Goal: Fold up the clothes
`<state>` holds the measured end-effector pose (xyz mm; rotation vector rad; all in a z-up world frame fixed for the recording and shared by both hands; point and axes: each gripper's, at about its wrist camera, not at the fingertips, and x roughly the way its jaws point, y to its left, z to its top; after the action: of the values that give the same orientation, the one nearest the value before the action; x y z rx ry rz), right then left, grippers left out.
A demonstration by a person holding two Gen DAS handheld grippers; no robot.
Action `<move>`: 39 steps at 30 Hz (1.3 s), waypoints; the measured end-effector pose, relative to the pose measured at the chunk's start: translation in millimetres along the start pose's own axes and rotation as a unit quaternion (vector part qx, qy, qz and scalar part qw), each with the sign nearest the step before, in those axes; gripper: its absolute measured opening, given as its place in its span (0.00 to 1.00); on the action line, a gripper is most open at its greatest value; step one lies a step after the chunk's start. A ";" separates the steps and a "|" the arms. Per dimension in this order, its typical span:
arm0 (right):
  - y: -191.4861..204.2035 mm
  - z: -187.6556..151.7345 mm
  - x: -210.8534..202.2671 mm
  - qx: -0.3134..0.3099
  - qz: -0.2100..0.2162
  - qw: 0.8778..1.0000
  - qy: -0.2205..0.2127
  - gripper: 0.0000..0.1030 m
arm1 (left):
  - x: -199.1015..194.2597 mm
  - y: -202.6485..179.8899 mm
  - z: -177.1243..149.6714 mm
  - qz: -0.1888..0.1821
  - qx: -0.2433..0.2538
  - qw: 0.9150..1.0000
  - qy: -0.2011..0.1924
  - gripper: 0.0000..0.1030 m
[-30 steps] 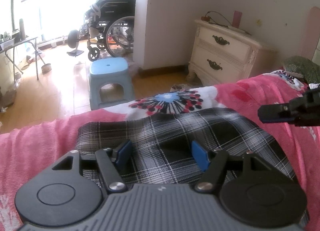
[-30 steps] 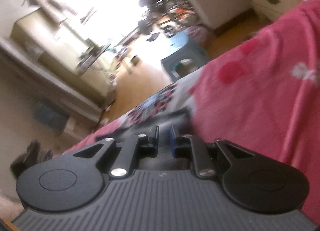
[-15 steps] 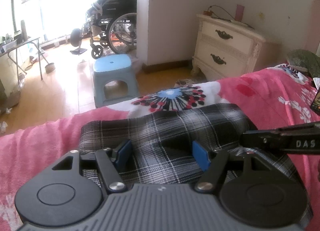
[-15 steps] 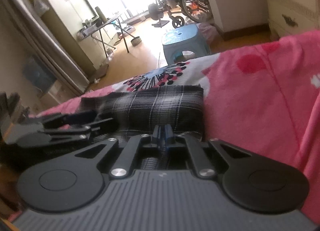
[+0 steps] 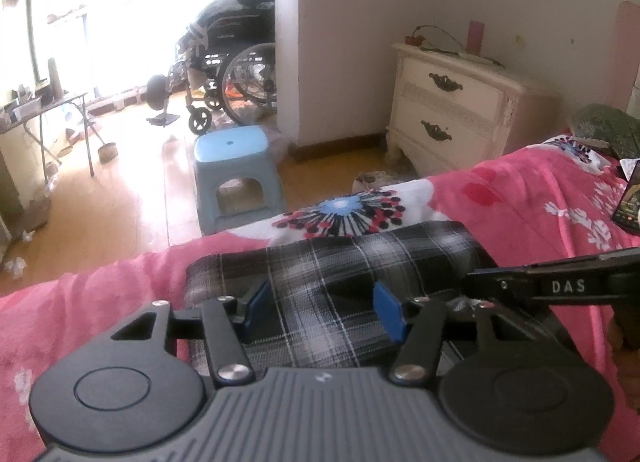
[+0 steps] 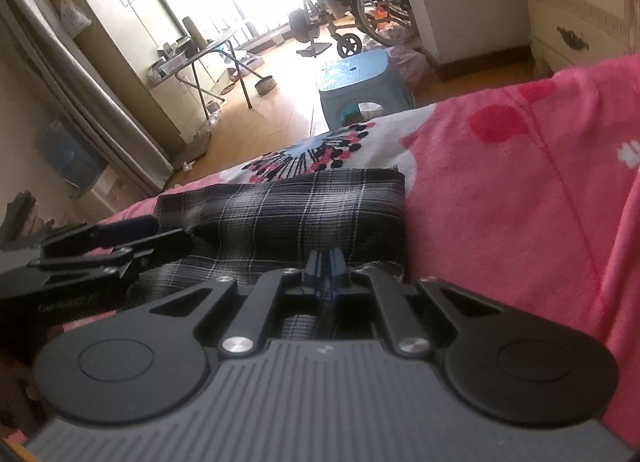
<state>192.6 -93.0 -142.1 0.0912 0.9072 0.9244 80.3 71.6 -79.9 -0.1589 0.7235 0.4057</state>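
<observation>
the plaid cloth [image 5: 348, 274] lay on the pink blanket [image 5: 520, 198] of the bed, near the bed's far edge and partly over a white patch with a flower print [image 5: 340, 214]. it already looked folded into a thick, roughly rectangular bundle, with a neat corner at its far right in the right wrist view.

it looked like thin woven fabric: light, soft and limp, not fragile, and likely to sag and slide open if lifted by one point only. the layers could slip against each other, so a pinch probably needed to catch every layer at an edge or corner, and two holds set apart along one edge would keep the fold straight. the fleecy blanket underneath could drag on it a little.

the left tool [image 5: 324, 308] stood about half wide, its jaws closing, with the near part of the cloth lying between the blue pads [image 5: 387, 312] but not yet pressed by them. the right tool [image 6: 327, 271] was fully closed at the cloth's near edge; fabric appeared to be pinched in it, though the pads hid the contact.

counted: one plaid cloth, two tools, one blanket. beyond the bed stood one blue stool [image 5: 236, 178], one wheelchair [image 5: 236, 78] and one nightstand [image 5: 452, 106] with two drawers.
</observation>
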 end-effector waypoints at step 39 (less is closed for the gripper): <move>29.5 -4.0 -29.4 -0.070 -0.062 0.993 0.073 0.10 | -9.9 12.4 -30.7 -0.033 -0.003 0.996 0.079 0.45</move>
<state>162.6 -96.9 -113.2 -0.1527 0.9697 0.8838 49.7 71.2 -96.0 -0.2213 0.8702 0.3338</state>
